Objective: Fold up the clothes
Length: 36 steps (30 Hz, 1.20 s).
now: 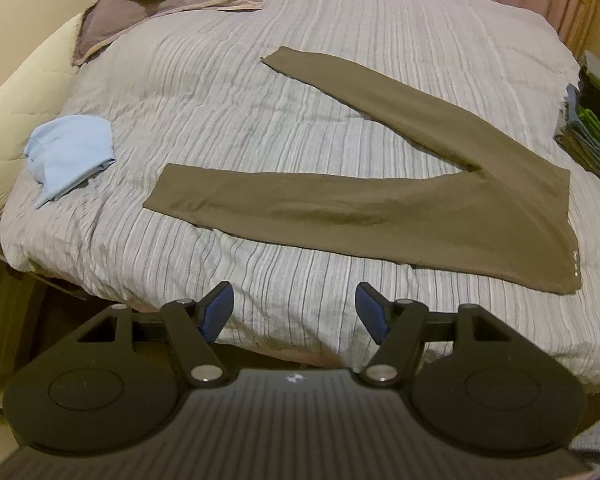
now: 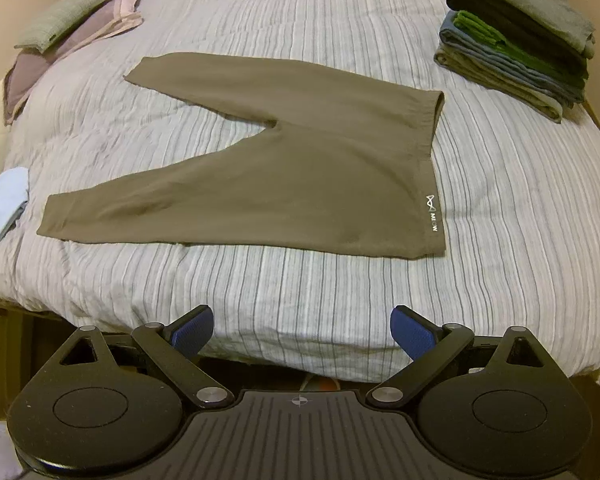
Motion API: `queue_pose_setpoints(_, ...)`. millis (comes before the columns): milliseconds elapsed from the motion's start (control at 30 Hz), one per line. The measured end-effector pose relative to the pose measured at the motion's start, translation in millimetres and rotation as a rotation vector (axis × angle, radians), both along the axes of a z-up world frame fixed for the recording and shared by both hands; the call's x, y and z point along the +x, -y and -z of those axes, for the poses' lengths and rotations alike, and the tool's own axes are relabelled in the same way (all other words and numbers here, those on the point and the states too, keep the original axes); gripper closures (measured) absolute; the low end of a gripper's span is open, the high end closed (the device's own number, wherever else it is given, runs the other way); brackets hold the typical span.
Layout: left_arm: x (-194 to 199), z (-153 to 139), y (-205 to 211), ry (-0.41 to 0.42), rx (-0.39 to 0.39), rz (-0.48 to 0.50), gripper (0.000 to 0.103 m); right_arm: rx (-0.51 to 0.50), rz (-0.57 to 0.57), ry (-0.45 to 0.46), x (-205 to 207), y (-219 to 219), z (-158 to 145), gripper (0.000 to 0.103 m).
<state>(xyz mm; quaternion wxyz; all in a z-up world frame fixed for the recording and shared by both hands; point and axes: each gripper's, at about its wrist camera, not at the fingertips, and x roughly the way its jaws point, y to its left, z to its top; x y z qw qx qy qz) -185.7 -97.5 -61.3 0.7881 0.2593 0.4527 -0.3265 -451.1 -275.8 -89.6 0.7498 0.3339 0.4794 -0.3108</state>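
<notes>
Olive-brown leggings (image 1: pixel 380 208) lie flat on the striped bedspread (image 1: pixel 260 120), legs spread in a V toward the left, waistband at the right with a small white logo. They also show in the right wrist view (image 2: pixel 300 168). My left gripper (image 1: pixel 294 308) is open and empty, hovering over the bed's near edge, short of the leggings. My right gripper (image 2: pixel 302 332) is open and empty, also at the near edge, below the waistband side.
A crumpled light blue garment (image 1: pixel 70 152) lies at the bed's left side, also in the right wrist view (image 2: pixel 6 200). A stack of folded clothes (image 2: pixel 516 36) sits at the far right. Pillows (image 1: pixel 156 4) lie at the far left corner.
</notes>
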Motion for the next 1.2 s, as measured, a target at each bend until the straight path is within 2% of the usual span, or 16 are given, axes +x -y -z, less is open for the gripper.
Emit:
queue_pose_setpoints(267, 5, 6, 28, -0.005, 0.000, 0.095, 0.039, -0.007, 0.090, 0.007, -2, 11, -1, 0.006)
queue_pose_setpoints(467, 30, 19, 53, -0.030, 0.007, 0.166, 0.038, 0.007, 0.175, 0.002, 12, 18, 2, 0.006)
queue_pose_setpoints(833, 139, 33, 101, -0.061, 0.024, 0.279, 0.038, 0.043, 0.321, -0.002, 99, 15, 20, 0.006)
queue_pose_setpoints(1067, 205, 49, 122, -0.063, 0.083, 0.401, 0.038, 0.076, 0.440, -0.004, 149, 1, 41, 0.006)
queue_pose_setpoints(1200, 234, 63, 133, -0.074, 0.120, 0.456, 0.038, 0.065, 0.494, -0.059, 166, -4, 55, 0.006)
